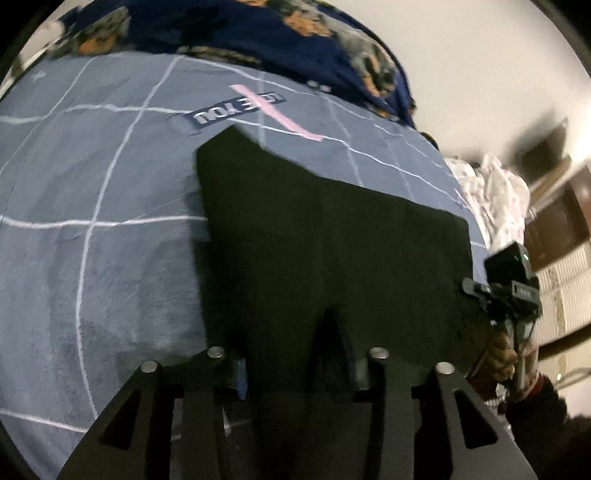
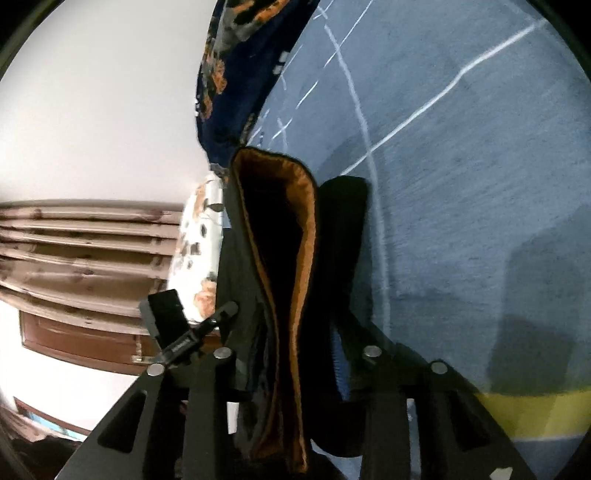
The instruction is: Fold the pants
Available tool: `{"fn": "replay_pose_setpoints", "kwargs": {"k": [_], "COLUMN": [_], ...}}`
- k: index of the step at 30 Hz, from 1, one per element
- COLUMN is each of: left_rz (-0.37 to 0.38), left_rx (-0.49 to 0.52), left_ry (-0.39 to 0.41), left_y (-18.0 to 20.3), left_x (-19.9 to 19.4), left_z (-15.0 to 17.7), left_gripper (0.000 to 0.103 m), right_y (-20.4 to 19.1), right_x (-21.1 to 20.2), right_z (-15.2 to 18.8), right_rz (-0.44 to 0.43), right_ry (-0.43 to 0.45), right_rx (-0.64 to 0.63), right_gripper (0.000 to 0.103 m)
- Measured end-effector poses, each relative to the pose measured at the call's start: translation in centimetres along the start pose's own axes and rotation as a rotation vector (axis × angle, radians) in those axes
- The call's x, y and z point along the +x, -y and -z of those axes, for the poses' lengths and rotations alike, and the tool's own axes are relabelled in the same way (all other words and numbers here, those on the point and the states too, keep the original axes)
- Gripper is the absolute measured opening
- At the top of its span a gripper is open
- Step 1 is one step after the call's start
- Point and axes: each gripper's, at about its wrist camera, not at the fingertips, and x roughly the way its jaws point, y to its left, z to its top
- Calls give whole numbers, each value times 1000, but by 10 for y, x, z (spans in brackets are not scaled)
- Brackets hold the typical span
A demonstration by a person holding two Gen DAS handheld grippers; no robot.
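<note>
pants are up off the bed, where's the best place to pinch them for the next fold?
Keep to the near edge of the pants, one corner per gripper, coming from the bed's near side. The cloth hangs flat between both grippers, and the brown-lined opening shows a doubled edge thick enough to pinch.

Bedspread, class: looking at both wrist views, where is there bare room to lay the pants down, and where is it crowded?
The grey-blue bedspread lies bare left of the black pants, from the lettered patch down to the left gripper. In the right wrist view it is bare right of the right gripper. The far edge is crowded by a dark patterned blanket, the right side by white bedding.
</note>
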Motion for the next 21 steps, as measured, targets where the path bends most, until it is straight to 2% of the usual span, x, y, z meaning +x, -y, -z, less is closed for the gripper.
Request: {"fn": "replay_pose_setpoints", "kwargs": {"k": [2,5,9,15,16,17,18,19,21], "left_rz": [-21,-52,-3,156,168,178,183,172,133], "left_rx": [-3,26,49,63,66,66,63,62,72], "left_ry": [8,5,-65,-62,-63,-59,-53,-50,-30], "left_y": [-4,-3,-8,-4,-4,-3,-2,-1,2], "left_x": [-3,-5,2,13,14,17,19,21,25], "left_z": [-1,-3,0,0,-1,-3,-5,-7,-9], "left_gripper": [49,59,60,63,63,63,60,46,32], "right_y": [-2,-1,-5,-28,-30,-31,-32,-31,-30], "right_x": [-9,-20,-9,26,30,34,41,44,46], "right_z": [1,-3,-10,-15,-15,-14,-10,-7,-2], "right_rz": [24,89,99,143,143,144,141,130,123], "right_ry": [15,38,-2,-79,-90,-103,-133,-145,-148], "right_rx": [-18,-44,-80,-175,-177,-179,-175,-166,-158], "right_gripper": [44,51,51,54,53,47,42,38,35]}}
